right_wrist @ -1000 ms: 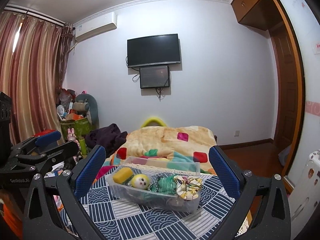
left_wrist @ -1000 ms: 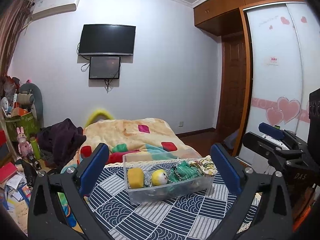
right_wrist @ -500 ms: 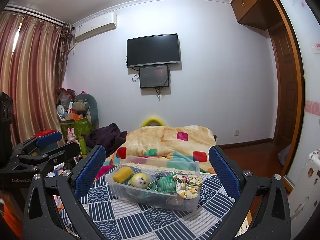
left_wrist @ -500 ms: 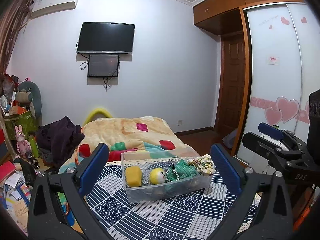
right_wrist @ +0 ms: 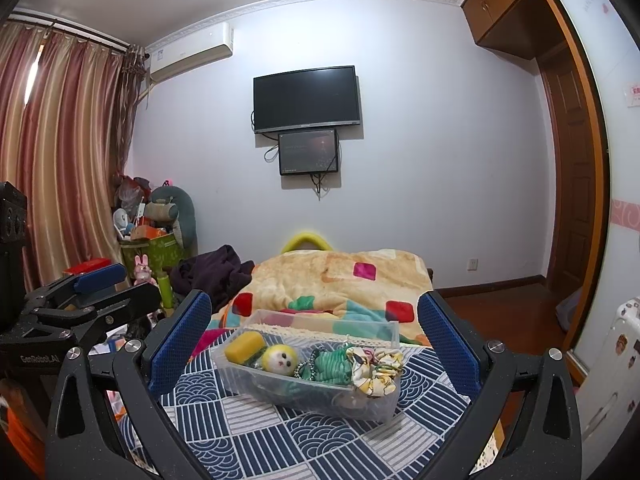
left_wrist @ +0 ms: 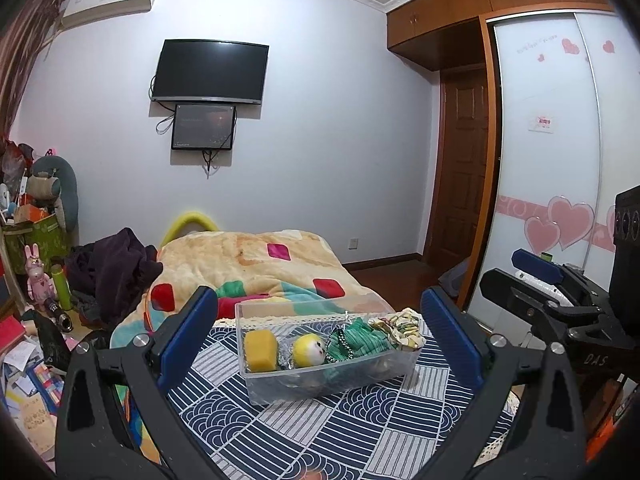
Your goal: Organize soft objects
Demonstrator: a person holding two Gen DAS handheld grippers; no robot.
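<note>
A clear plastic bin [left_wrist: 256,390] [right_wrist: 236,378] sits on a blue patterned cloth [left_wrist: 320,432] [right_wrist: 248,440]. It holds a yellow sponge [left_wrist: 261,350] [right_wrist: 245,346], a yellow round doll head [left_wrist: 309,351] [right_wrist: 279,358], a green cloth [left_wrist: 362,340] [right_wrist: 332,366] and a floral scrunchie [left_wrist: 402,328] [right_wrist: 376,368] at its right end. My left gripper [left_wrist: 320,344] and right gripper [right_wrist: 314,344] are both open and empty, held back from the bin, which shows between their blue pads.
Behind the cloth lies a bed with an orange patchwork blanket [left_wrist: 256,260] [right_wrist: 344,280]. A dark garment [left_wrist: 112,264] and cluttered toys [left_wrist: 40,276] are on the left. A wardrobe with sliding doors [left_wrist: 552,168] stands on the right. A TV [right_wrist: 306,98] hangs on the far wall.
Both views shift only slightly; the left gripper drifts a little, with the bin sitting a bit lower and more central in its view. Both grippers stay open.
</note>
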